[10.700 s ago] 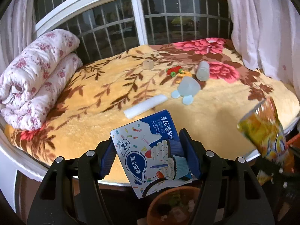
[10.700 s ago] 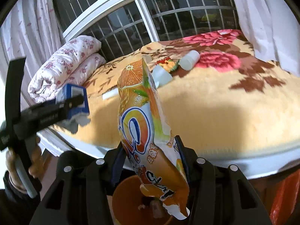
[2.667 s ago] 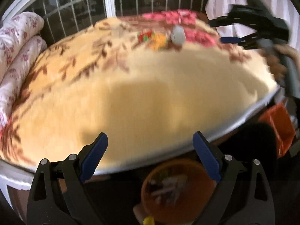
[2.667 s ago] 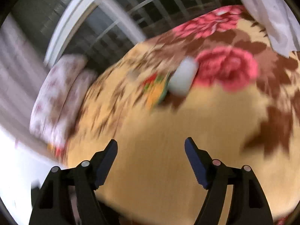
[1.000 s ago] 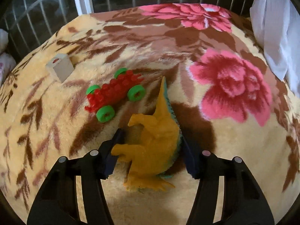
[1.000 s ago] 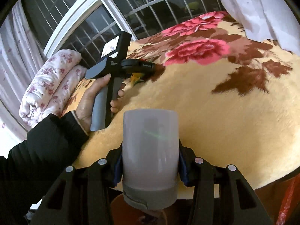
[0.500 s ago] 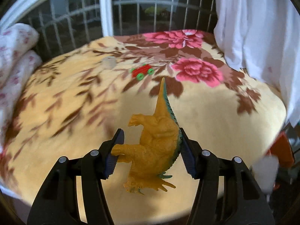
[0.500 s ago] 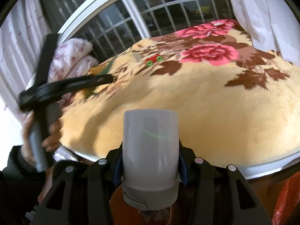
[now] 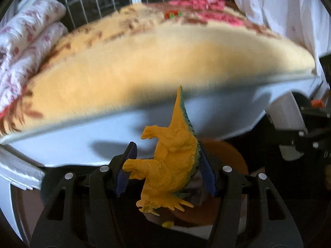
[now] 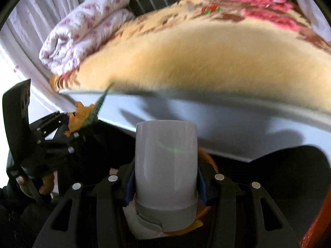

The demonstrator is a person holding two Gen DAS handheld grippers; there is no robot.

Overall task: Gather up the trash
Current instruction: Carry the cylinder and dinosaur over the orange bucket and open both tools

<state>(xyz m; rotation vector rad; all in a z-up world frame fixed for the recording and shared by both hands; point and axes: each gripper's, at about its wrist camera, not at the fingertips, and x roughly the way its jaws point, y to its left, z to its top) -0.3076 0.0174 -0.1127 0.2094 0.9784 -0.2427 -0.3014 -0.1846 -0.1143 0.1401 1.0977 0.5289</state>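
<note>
My left gripper [image 9: 165, 172] is shut on an orange toy dinosaur [image 9: 171, 157], its tail pointing up. Below it sits an orange bin [image 9: 233, 161] with trash inside, in front of the bed's white edge. My right gripper [image 10: 165, 184] is shut on a frosted grey plastic cup [image 10: 165, 163], held upright over the same orange bin [image 10: 209, 157], which is mostly hidden behind it. In the right wrist view the left gripper [image 10: 68, 124] with the dinosaur [image 10: 82, 117] shows at the left. In the left wrist view the cup [image 9: 287, 115] in the right gripper shows at the right edge.
The bed carries a yellow floral blanket [image 9: 165, 51] with a red toy car [image 9: 172, 14] far back. A rolled flowered quilt [image 9: 22, 45] lies at the left. White curtains [image 9: 289, 10] hang at the right. A person's hand [image 10: 45, 181] holds the left tool.
Both grippers pulled back off the bed and sank past its edge toward the bin. The dinosaur was lifted away from the blanket; the cup stays gripped.
</note>
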